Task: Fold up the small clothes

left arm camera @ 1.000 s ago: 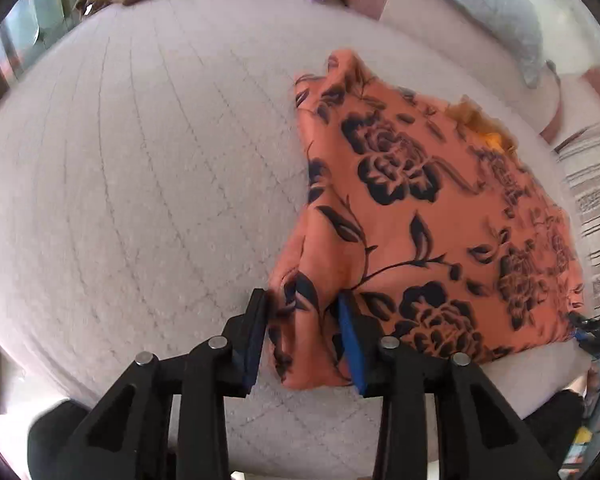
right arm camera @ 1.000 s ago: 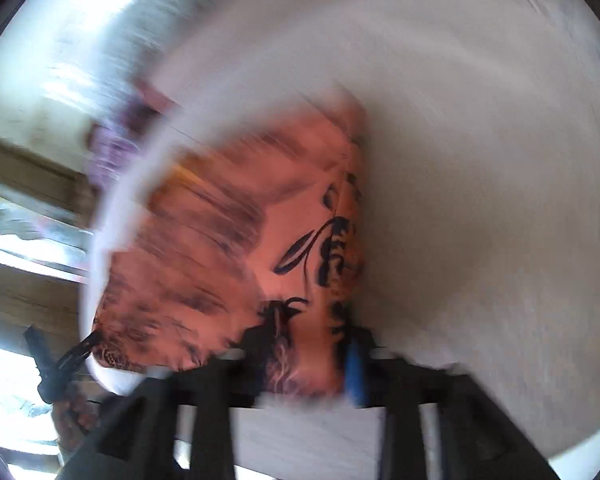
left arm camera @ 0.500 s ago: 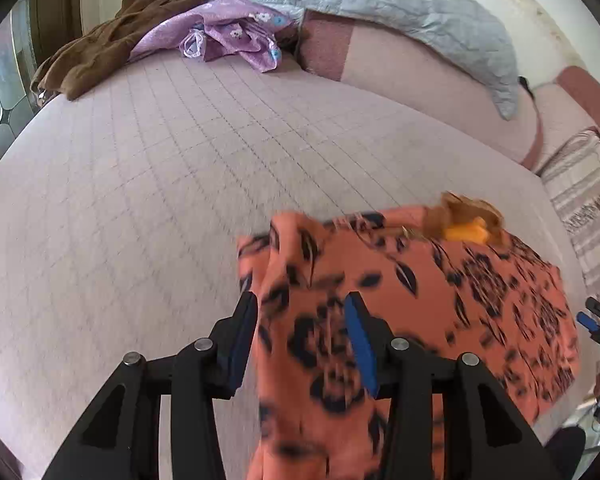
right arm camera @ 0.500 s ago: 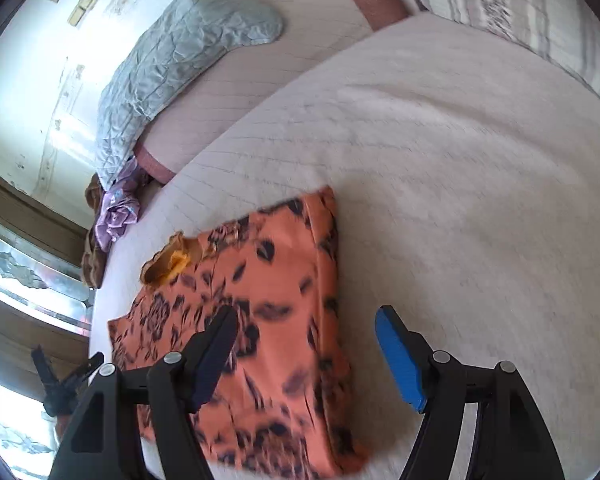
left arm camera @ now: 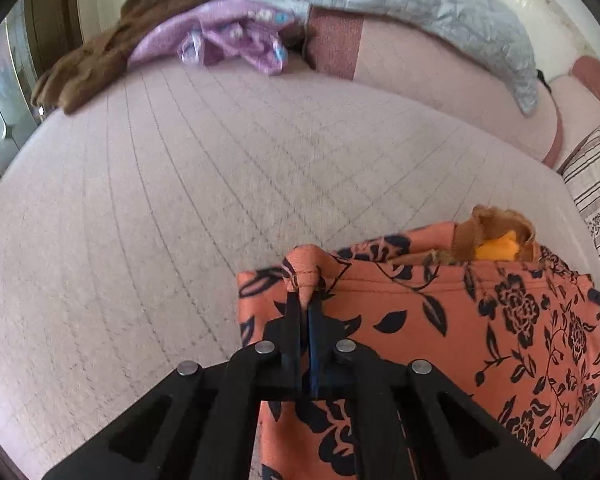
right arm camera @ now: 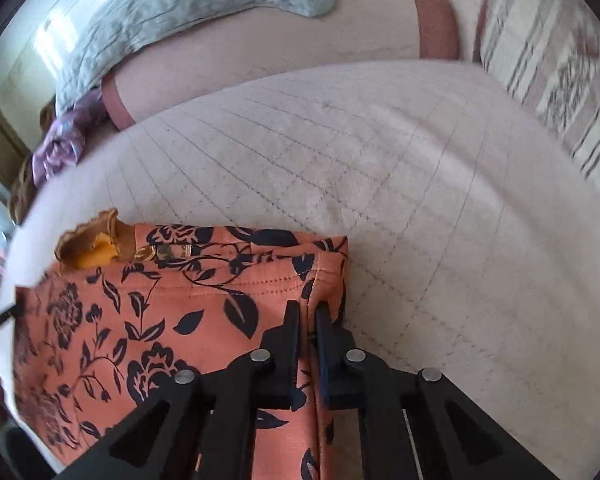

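Note:
An orange garment with a dark floral print (left arm camera: 440,320) lies folded on the pale quilted bed (left arm camera: 220,200). My left gripper (left arm camera: 305,300) is shut on a pinched bit of its hem at the garment's left far corner. In the right wrist view the same orange garment (right arm camera: 140,312) fills the lower left, and my right gripper (right arm camera: 308,310) is shut on its hem at the right far corner. A brown and yellow collar piece (left arm camera: 496,236) pokes out from the far edge; the collar piece (right arm camera: 92,244) also shows at the left in the right wrist view.
A brown garment (left arm camera: 96,68) and a purple one (left arm camera: 228,40) lie piled at the bed's far left. A grey quilted pillow (left arm camera: 420,4) rests on a pink bolster (left arm camera: 420,72). A striped cushion (left arm camera: 596,184) sits at the right.
Both grippers moved along the garment to its far hem. Each stood open half a second ago and has since closed, pinching a corner of the fabric.

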### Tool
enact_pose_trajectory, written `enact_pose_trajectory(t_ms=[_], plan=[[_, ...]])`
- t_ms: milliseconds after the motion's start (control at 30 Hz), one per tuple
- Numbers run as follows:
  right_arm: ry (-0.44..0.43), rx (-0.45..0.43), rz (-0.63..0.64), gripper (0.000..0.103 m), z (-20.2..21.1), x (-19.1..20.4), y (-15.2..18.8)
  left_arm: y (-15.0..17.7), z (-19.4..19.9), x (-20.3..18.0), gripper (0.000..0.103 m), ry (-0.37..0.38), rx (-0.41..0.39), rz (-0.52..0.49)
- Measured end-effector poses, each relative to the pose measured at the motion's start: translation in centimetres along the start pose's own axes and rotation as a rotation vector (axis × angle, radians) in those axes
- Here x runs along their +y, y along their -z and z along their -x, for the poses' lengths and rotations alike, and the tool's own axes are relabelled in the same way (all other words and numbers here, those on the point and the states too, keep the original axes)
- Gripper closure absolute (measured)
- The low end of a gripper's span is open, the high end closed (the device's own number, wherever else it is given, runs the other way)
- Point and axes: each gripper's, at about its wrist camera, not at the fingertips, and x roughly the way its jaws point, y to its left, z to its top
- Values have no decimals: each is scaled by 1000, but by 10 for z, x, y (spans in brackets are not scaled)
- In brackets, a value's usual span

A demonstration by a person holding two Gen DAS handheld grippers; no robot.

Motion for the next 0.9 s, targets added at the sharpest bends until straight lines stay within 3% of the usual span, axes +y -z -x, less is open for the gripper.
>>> enact_pose_trajectory(t_ms=[167,267,367,433,467,500,567,600,633,667,733,900], plan=[[77,-143,94,97,40,17,-10,-8,37,4,101,2,-135,5],[84,-180,82,97,42,16,-27,-13,14,7,100,-26,-106,2],[38,-83,31,96,-10,3,-38,-8,-41,11,95,-63,45,9],[-3,-4,-51,92,-42,-11,-32,-6,-36,11,92,-76,-6,9],[-20,-8,-81,92,-45,-15,-29,-7,-30,12,88,-75,-4,14],[-26,-38,-103,87,-39,-18,-26,-6,-23,13,75,-74,-7,24],[-3,-68,-138,64,-20,-23,-22,-5,-2,18,63,-81,-40,46],[9,-84,-150,45,-8,-26,-20,-2,14,19,62,-79,-73,55],[4,-113,-170,36,7,-29,-17,2,31,20,61,-70,-107,59],[-11,-149,-190,35,23,-32,-12,5,40,19,57,-63,-124,59],[-79,-182,-196,35,54,-27,-4,22,69,9,54,-28,-157,47],[-484,-133,-246,25,89,-3,46,65,101,-27,39,63,-187,-3]])
